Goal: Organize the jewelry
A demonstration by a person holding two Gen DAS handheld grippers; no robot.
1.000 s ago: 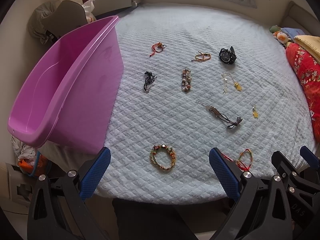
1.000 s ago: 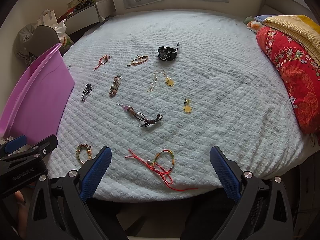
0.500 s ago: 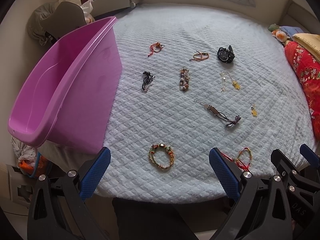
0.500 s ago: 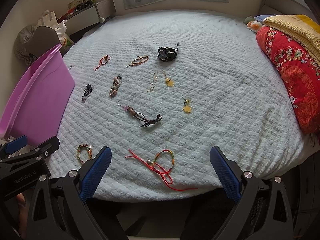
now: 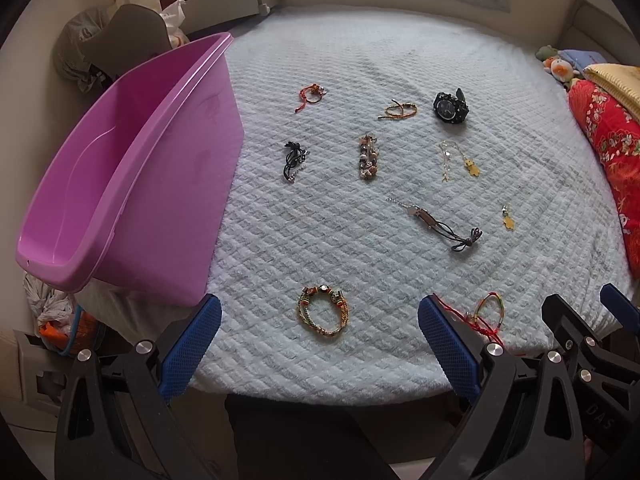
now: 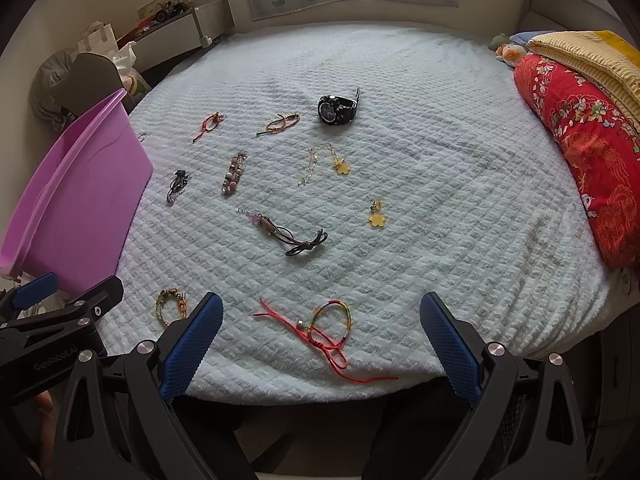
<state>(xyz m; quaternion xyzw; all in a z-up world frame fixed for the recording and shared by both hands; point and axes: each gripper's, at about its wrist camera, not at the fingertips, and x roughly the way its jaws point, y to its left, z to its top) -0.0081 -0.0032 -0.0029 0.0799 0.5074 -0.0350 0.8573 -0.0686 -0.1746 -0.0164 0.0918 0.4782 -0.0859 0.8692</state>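
1. The jewelry lies spread on the pale quilted bed cover [image 5: 360, 60], and nothing is yet in the purple tub [image 5: 120, 168] that leans at the left edge of the bed.
2. The left gripper [image 5: 320, 320] has its jaws wide apart and holds nothing. The beaded bracelet [image 5: 323, 312] lies on the cover between its two blue pads, close to the near edge of the bed.
3. The right gripper [image 6: 320, 320] is also wide open and empty. The rainbow bracelet with red cord [image 6: 330, 328] lies between its pads.
4. Farther away lie the black watch [image 6: 338, 109], the brown leather bracelet [image 6: 286, 234], two yellow flower charms, the pink bead bracelet [image 6: 234, 172] and some small cord pieces. These are too small to say how each is knotted.
5. I judge the step in hand is the first pick, and each gripper has a piece just in front.
6. To do it well, lower the pads until they press lightly into the soft cover, one on each side of the ring, and close on the thick braided part, not on the loose cord.
7. Lift straight up, so the red tail does not catch the cover, then carry it to the tub.
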